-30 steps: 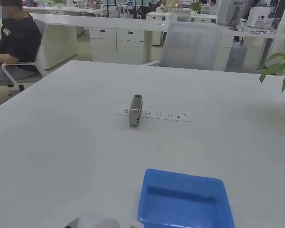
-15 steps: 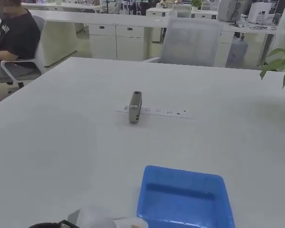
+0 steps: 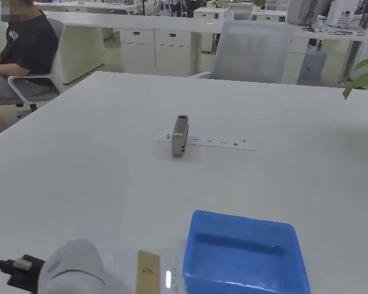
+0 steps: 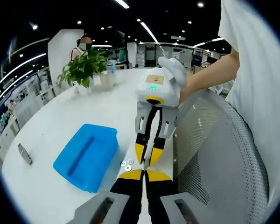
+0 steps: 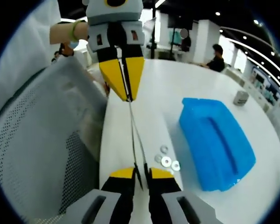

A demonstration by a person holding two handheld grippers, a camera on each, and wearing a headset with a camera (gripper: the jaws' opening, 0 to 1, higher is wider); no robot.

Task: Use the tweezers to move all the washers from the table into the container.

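Right gripper view, left to right: one pair of thin steel tweezers (image 5: 133, 135), long axis running from left gripper (image 5: 127, 93) to right gripper (image 5: 140, 176), both pinched narrow on it. Just right: three small silver washers (image 5: 166, 161) on white table (image 5: 163, 93), possibly a fourth. Then one blue plastic container (image 5: 217, 140). Right gripper looks nearer.

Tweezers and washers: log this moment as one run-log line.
left gripper: shut on tweezers | right gripper: shut on tweezers | washers: on table beside blue container
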